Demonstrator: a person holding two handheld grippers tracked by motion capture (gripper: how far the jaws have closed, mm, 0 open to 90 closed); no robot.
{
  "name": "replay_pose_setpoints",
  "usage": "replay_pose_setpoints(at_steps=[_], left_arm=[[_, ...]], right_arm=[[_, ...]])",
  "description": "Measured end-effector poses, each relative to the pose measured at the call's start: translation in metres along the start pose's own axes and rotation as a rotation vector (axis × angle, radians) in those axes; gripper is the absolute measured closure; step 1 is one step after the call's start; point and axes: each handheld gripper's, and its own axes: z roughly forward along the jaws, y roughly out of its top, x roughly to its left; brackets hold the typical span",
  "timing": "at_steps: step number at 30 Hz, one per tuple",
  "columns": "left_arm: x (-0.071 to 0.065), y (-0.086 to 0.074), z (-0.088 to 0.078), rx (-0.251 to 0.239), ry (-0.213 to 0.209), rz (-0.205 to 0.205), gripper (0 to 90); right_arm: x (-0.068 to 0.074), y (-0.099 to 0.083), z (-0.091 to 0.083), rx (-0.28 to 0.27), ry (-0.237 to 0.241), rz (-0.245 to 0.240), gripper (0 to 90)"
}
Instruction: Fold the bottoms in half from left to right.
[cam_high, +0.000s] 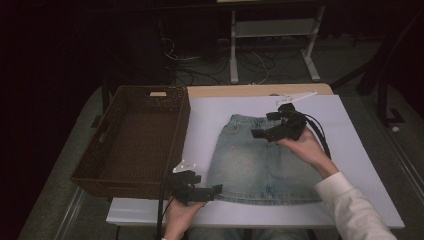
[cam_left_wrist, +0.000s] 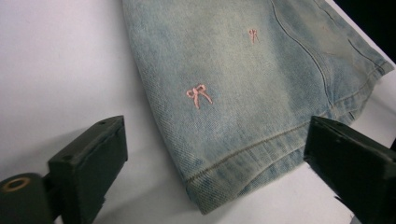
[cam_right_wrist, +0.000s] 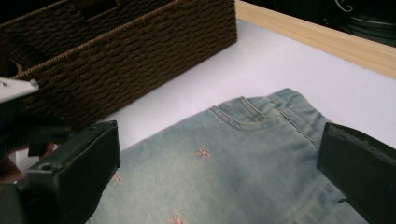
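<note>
On the smooth white tabletop, flat faded denim skirt with pink embroidered bows, both hand-held grippers released, left, right.

White sleeve, seemingly cuffed; black cabled grippers.

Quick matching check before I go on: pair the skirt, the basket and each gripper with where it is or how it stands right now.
Things:
1. denim skirt
2. wicker basket
3. left gripper
4. right gripper

Places or states:
A. open, over the skirt's waistband end
B. lying flat on the white sheet
C. open, at the skirt's near hem corner
D. standing at the table's left side

Pairs: 1-B, 2-D, 3-C, 4-A
</note>
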Motion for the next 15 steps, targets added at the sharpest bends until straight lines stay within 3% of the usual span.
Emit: replay_pose_setpoints(at_steps=[2,6,15], left_arm=[[0.001,-0.002,0.000,0.005,0.005,-0.003,11.7],[0.003,-0.004,0.001,0.029,0.061,-0.017,15.9],[0.003,-0.005,0.001,0.030,0.088,-0.058,47.3]], right_arm=[[0.002,0.002,0.008,0.003,0.008,-0.002,0.0],[0.005,0.007,0.023,0.010,0.021,-0.006,0.0],[0.013,0.014,0.057,0.029,0.035,-0.019,0.0]])
